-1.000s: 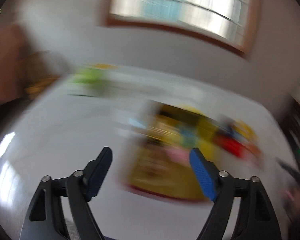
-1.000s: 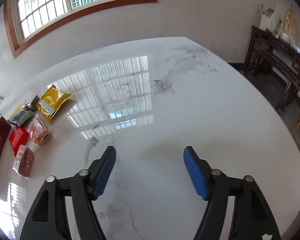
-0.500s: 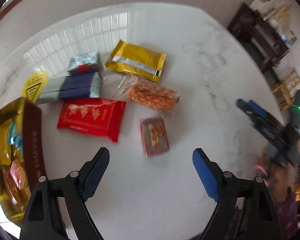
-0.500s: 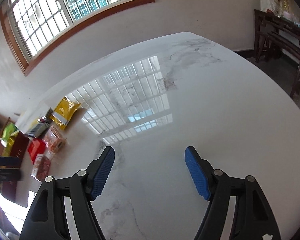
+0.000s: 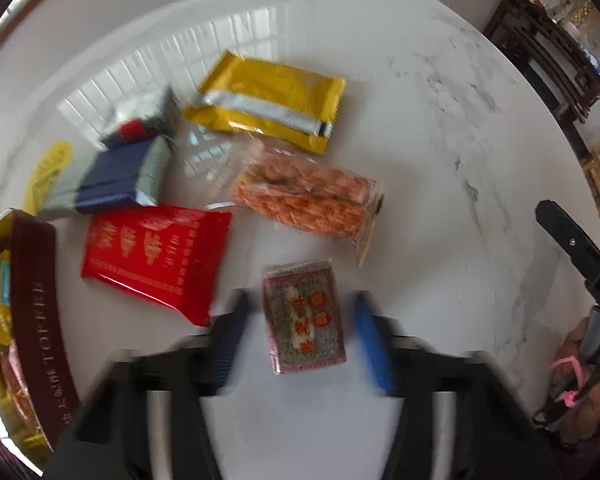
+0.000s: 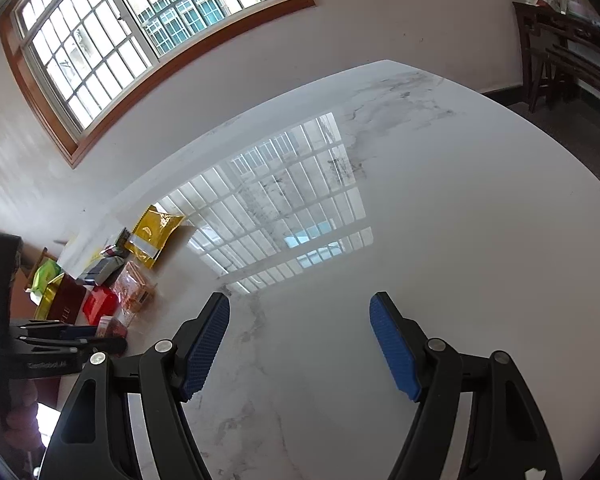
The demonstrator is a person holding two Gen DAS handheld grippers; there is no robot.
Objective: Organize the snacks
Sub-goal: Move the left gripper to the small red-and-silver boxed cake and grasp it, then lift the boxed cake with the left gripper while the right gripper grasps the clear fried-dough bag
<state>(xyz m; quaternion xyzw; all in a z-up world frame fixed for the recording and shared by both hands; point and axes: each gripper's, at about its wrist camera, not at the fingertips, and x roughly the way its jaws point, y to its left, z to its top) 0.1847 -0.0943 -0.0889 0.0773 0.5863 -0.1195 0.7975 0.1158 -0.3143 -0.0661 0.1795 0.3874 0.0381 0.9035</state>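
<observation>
A small clear packet with a red-and-white label (image 5: 304, 316) lies flat on the white marble table (image 5: 440, 200). My left gripper (image 5: 302, 304) points down over it. Its blurred jaws are closing with the packet between them, and a thin gap still shows on each side. Beyond lie a red packet (image 5: 155, 256), a clear bag of orange snacks (image 5: 308, 196), a yellow packet (image 5: 267, 100), a blue-grey packet (image 5: 115, 176) and a silver one (image 5: 139, 120). A maroon toffee box (image 5: 35, 312) at the left holds wrapped snacks. My right gripper (image 6: 300, 340) hangs open over bare marble, holding nothing.
In the right wrist view the snack pile (image 6: 131, 284) and the box (image 6: 63, 304) sit far left, with the left tool's black frame (image 6: 39, 344) before them. A window (image 6: 139, 32) fills the back wall. Dark wooden furniture (image 6: 572, 60) stands beyond the table's right edge.
My left gripper swung from the box to the loose packets, then sank over the small packet, and its jaws narrowed around it. The right gripper stayed in place and tilted a little.
</observation>
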